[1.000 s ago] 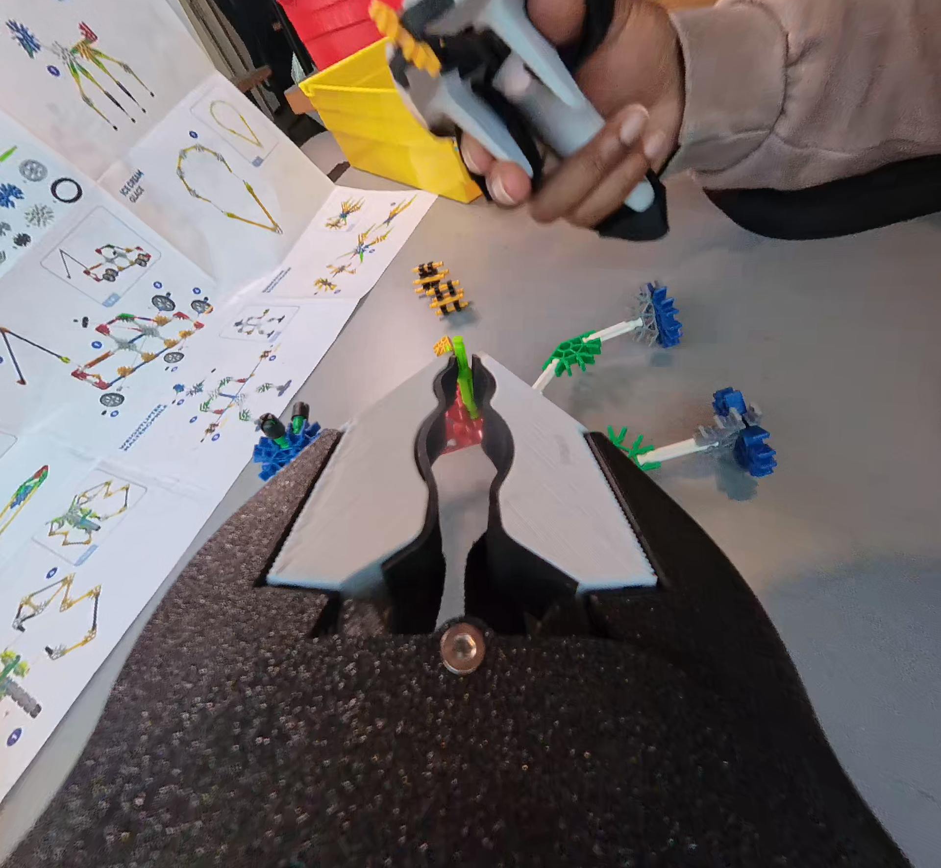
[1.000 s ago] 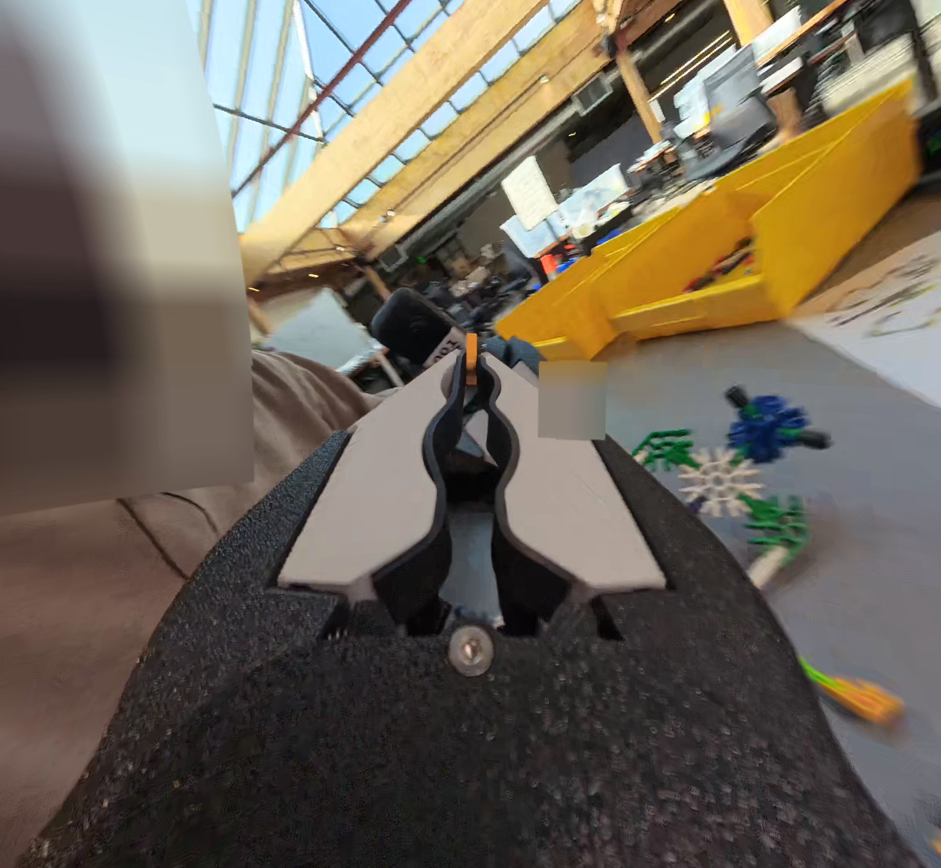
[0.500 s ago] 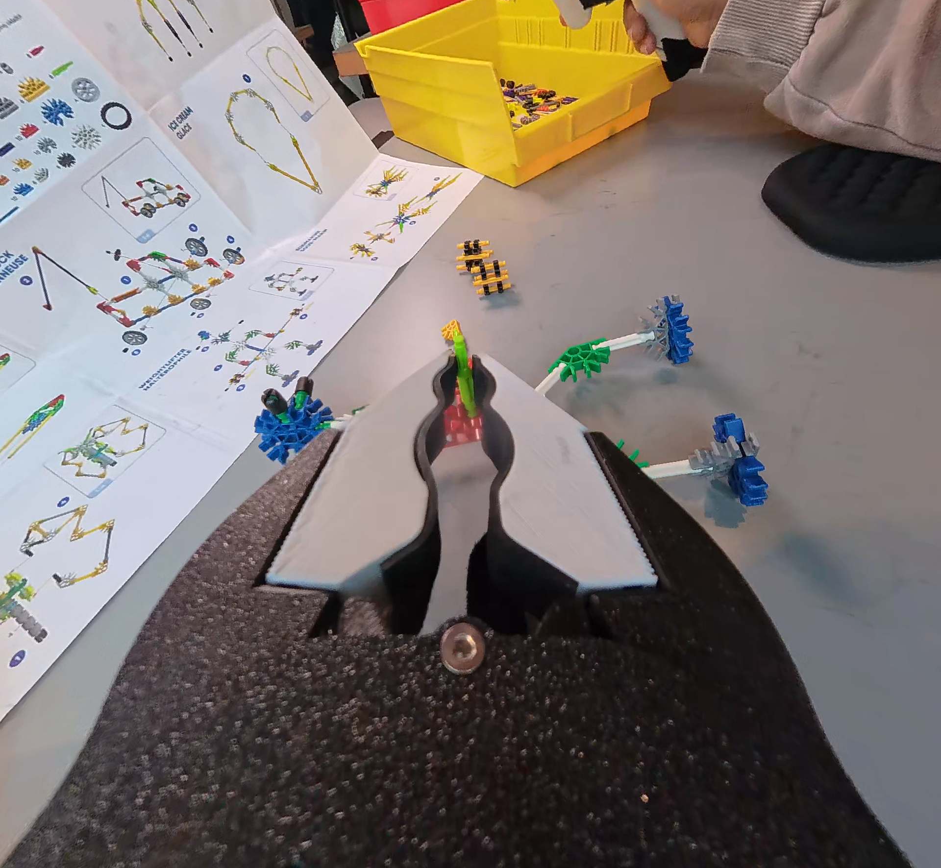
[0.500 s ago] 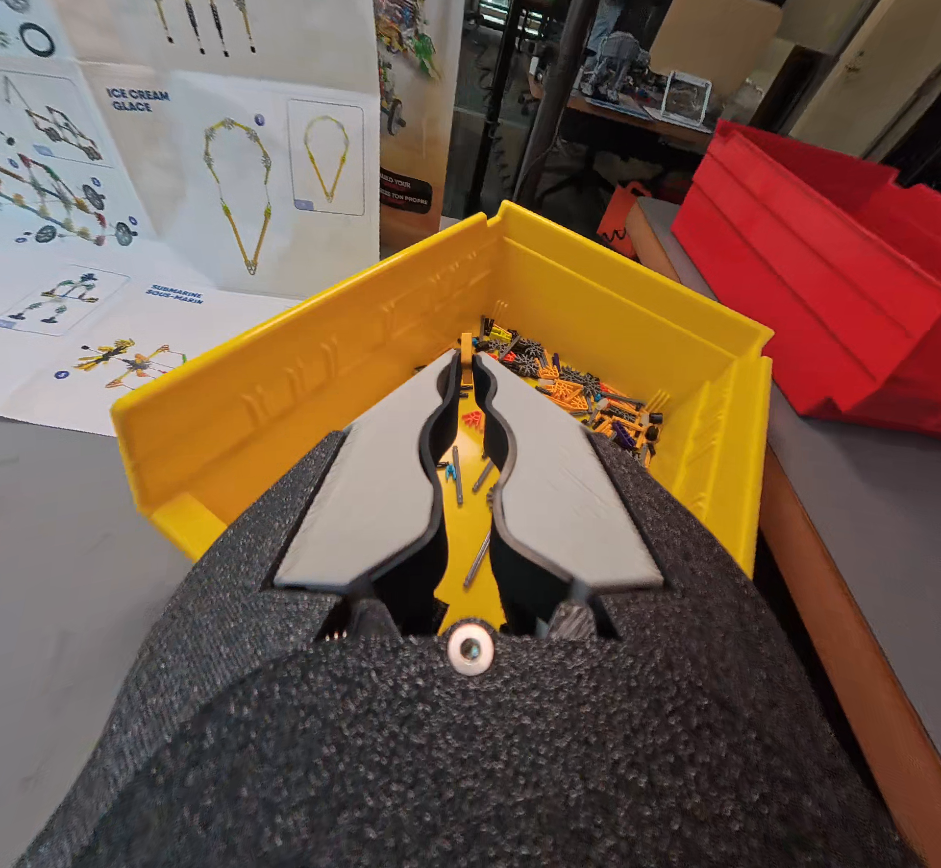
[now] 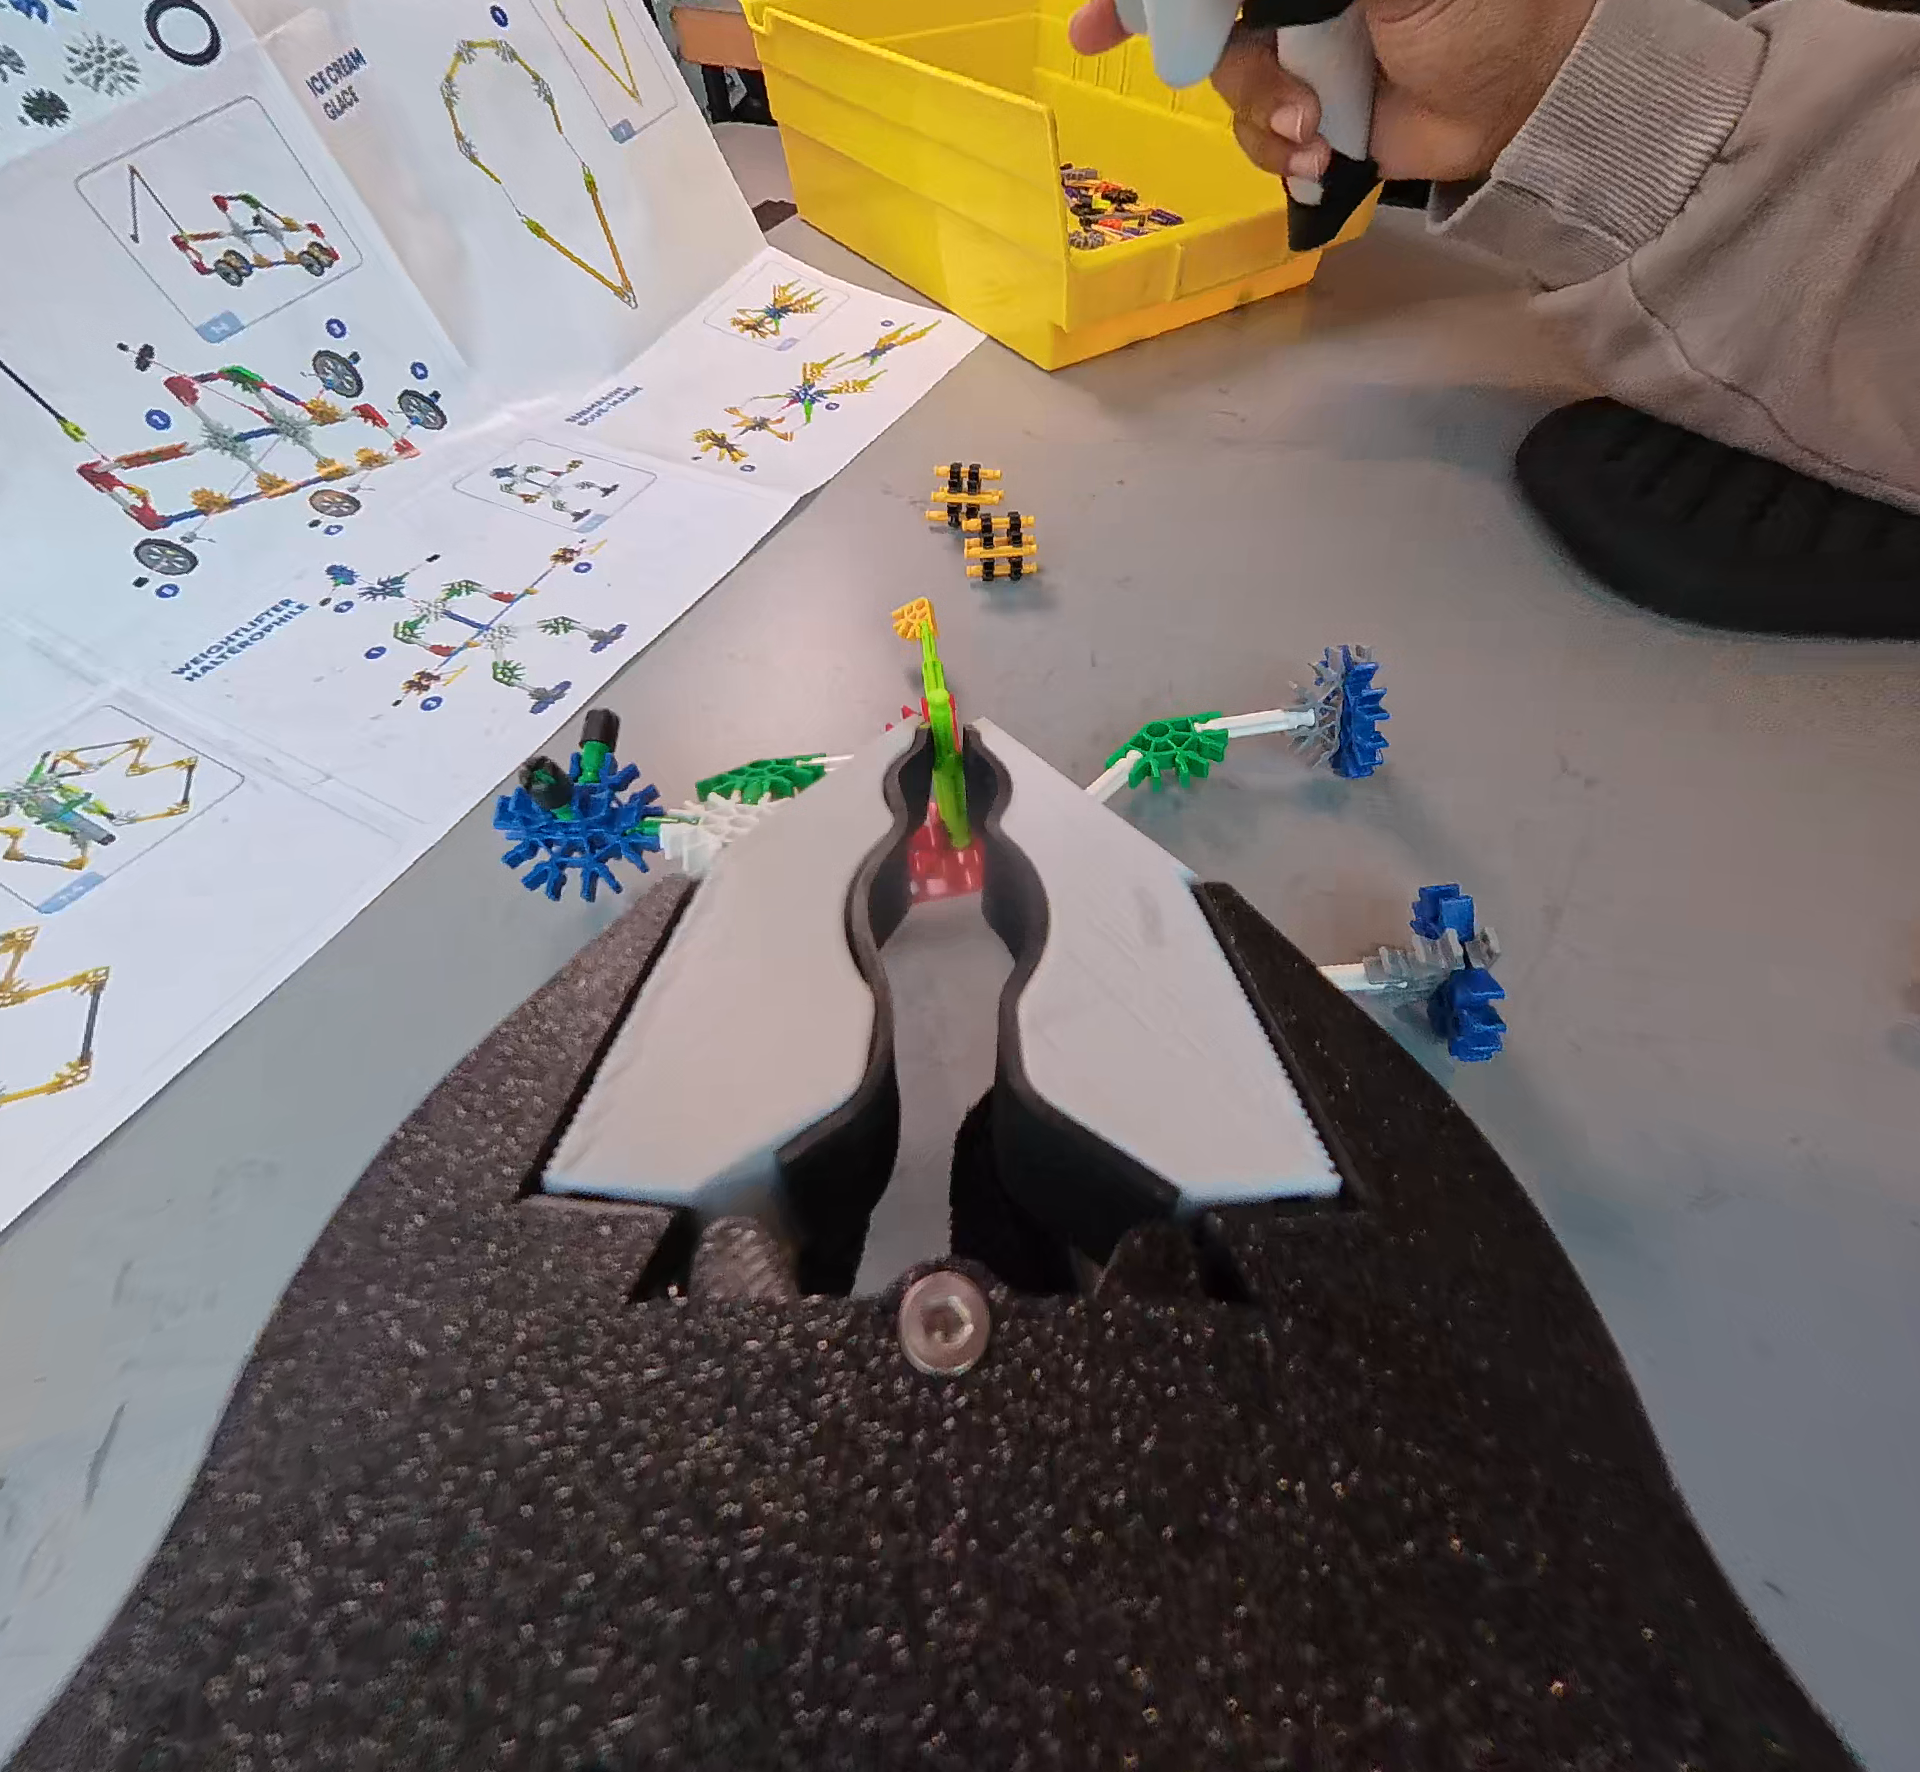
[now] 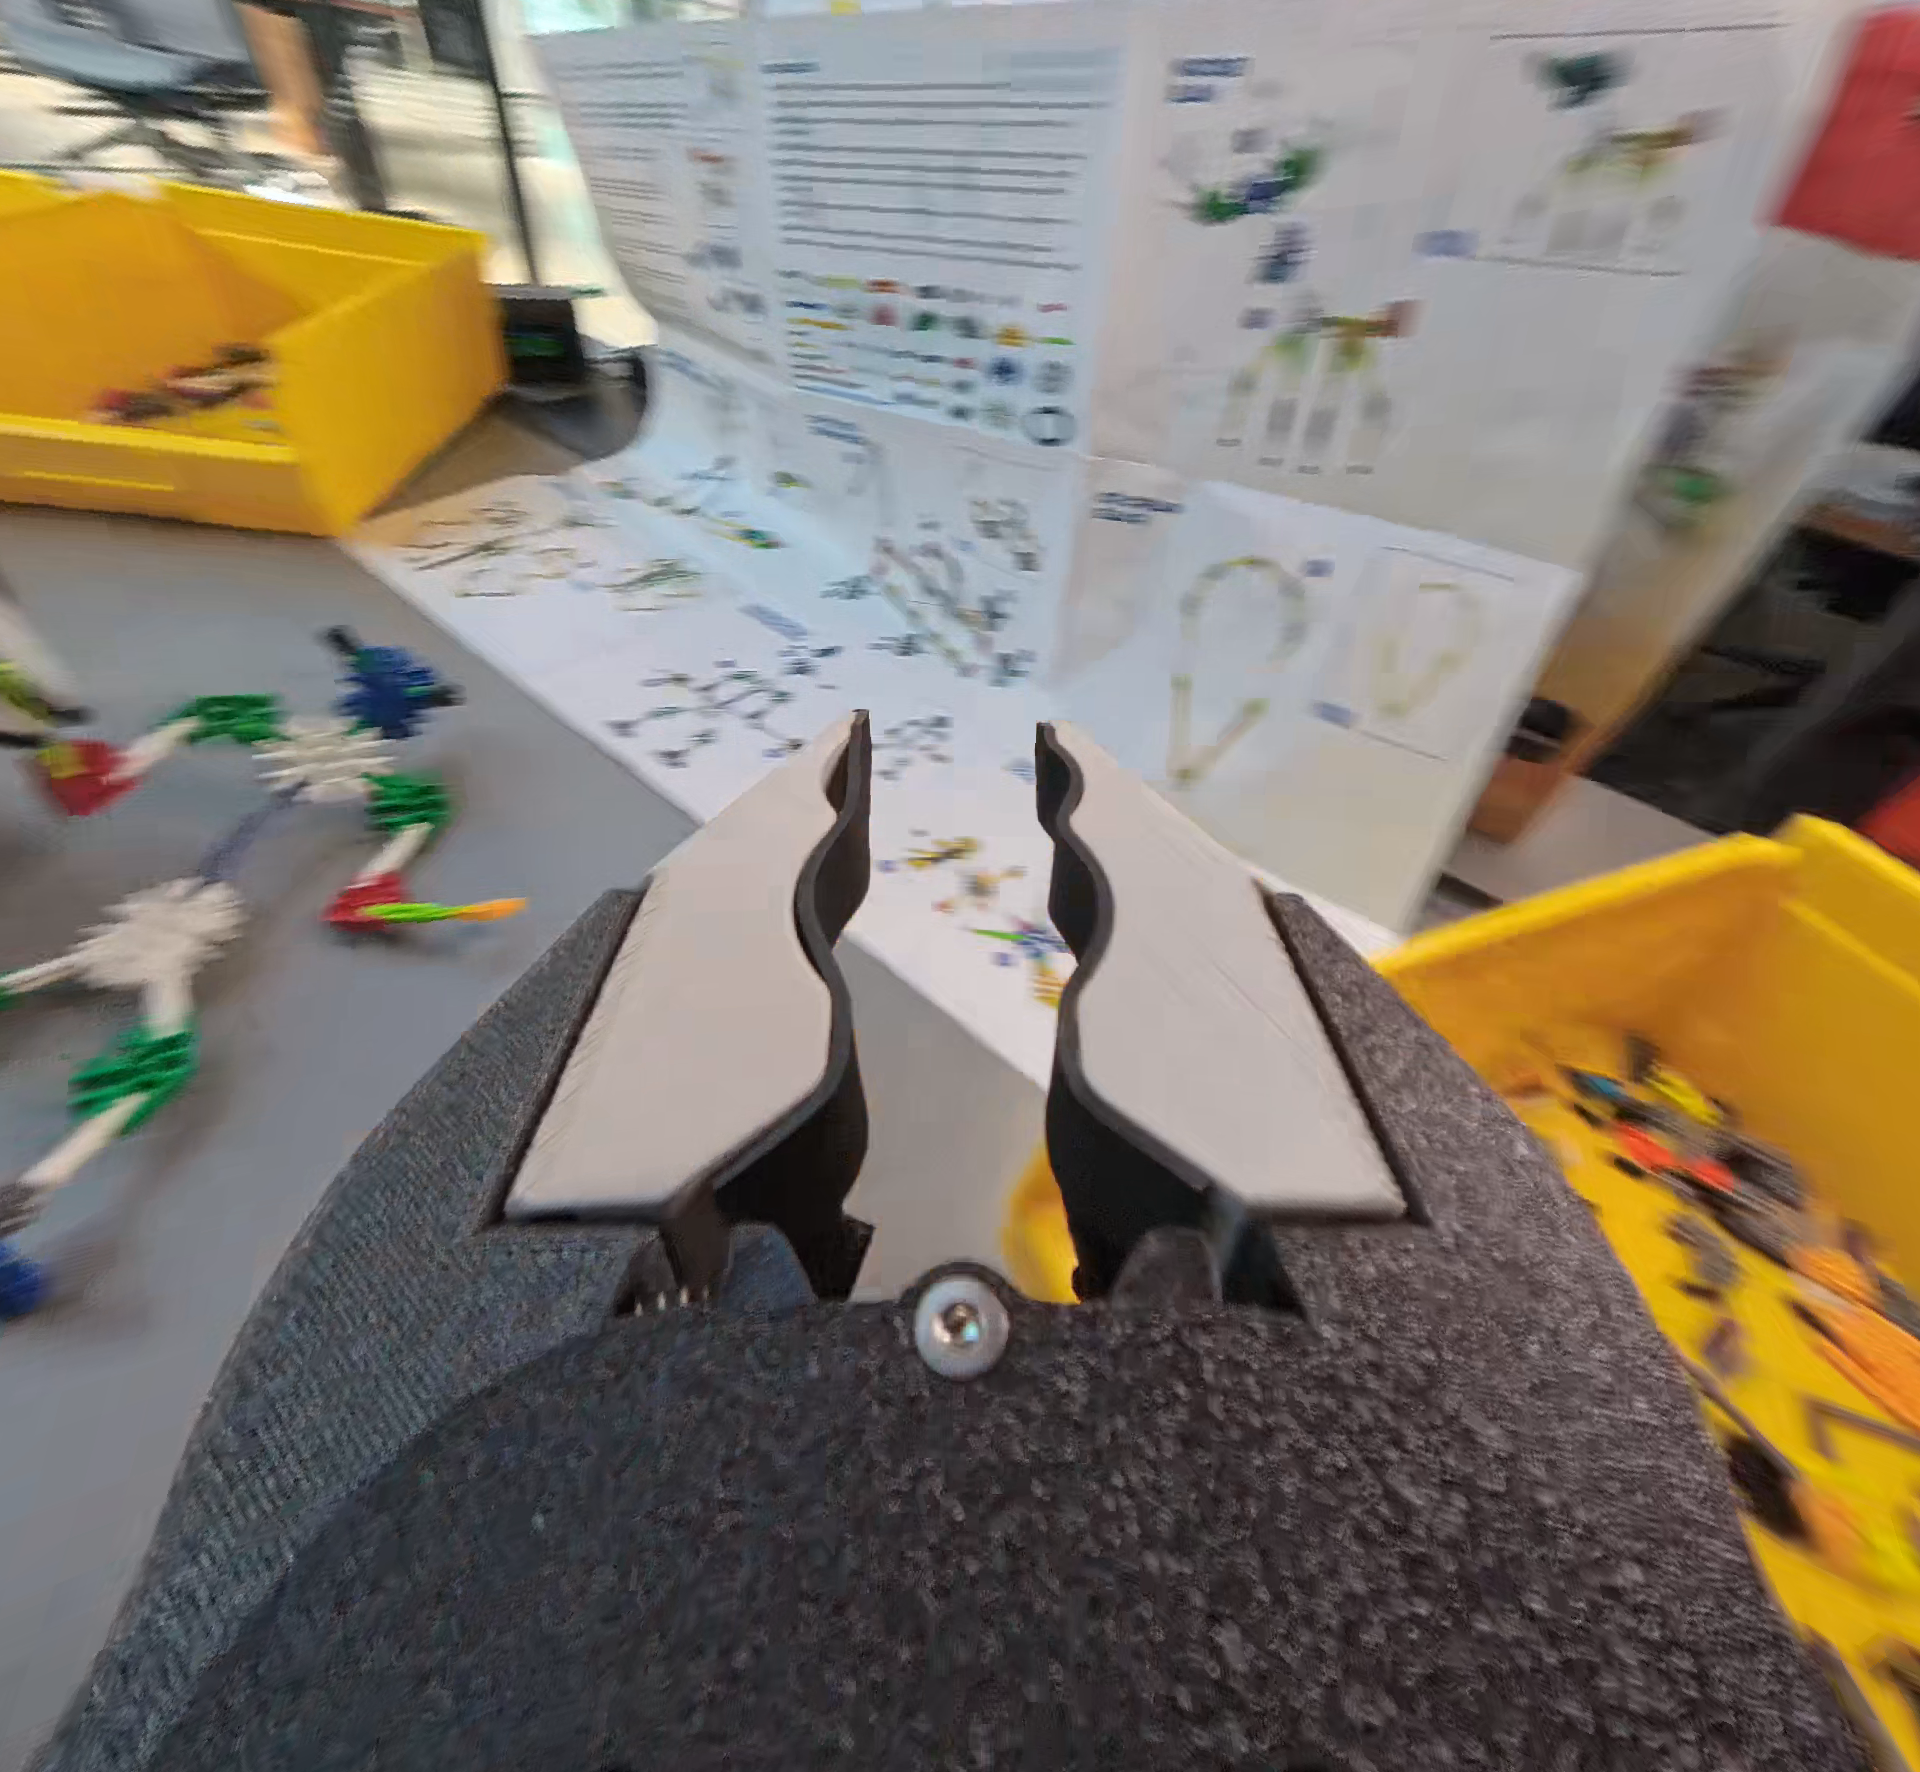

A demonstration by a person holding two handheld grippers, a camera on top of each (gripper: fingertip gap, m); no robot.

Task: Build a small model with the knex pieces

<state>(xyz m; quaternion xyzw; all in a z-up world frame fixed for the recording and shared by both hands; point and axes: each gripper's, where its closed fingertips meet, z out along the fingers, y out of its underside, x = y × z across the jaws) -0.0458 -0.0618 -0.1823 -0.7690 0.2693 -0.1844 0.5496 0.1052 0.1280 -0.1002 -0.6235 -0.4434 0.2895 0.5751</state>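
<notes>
table: grey, toy build spread across it
bin: yellow, loose bits inside, right claw hovered over it, gaping, empty
left claw: clamped on green rod
tip: I'd have kept that rod steady
</notes>
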